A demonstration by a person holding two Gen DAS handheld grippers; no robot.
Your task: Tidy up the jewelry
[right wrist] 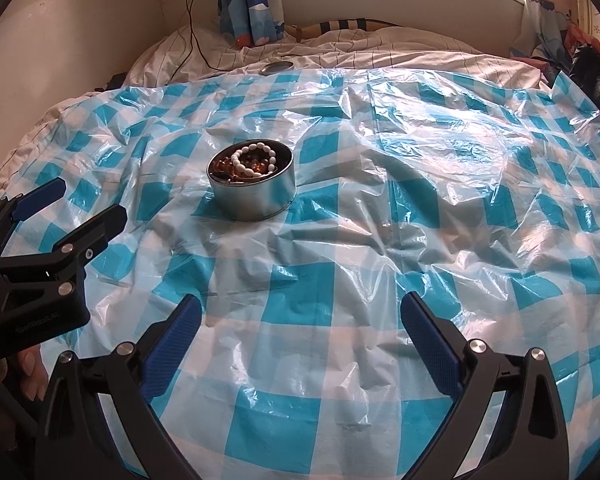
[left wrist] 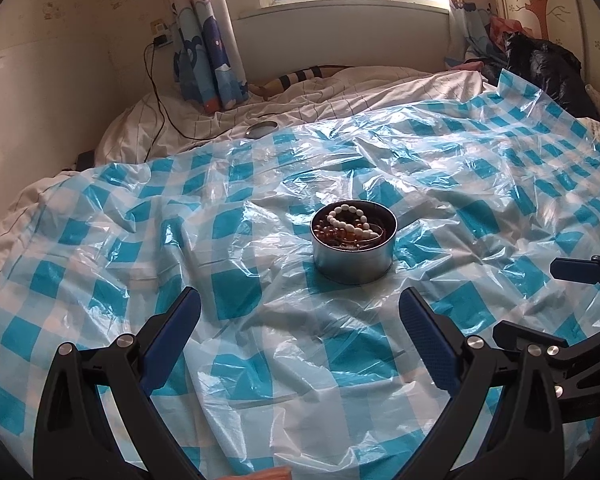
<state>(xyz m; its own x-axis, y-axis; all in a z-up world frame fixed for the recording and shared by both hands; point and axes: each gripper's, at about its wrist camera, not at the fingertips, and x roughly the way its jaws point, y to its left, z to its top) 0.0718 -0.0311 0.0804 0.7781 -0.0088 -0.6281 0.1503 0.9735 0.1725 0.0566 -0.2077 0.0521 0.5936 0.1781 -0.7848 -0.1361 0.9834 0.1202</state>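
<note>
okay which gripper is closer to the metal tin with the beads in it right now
Left, though only slightly. The left gripper faces the tin almost straight on, open and short of it. The right gripper is open too, farther back, with the tin ahead to its left.

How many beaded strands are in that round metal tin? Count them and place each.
2 told apart in the round metal tin: a white oval-bead bracelet lying on top, and amber-brown round beads beneath it toward the tin's left. Thin metal bangles also show, and more may be hidden underneath.
</note>
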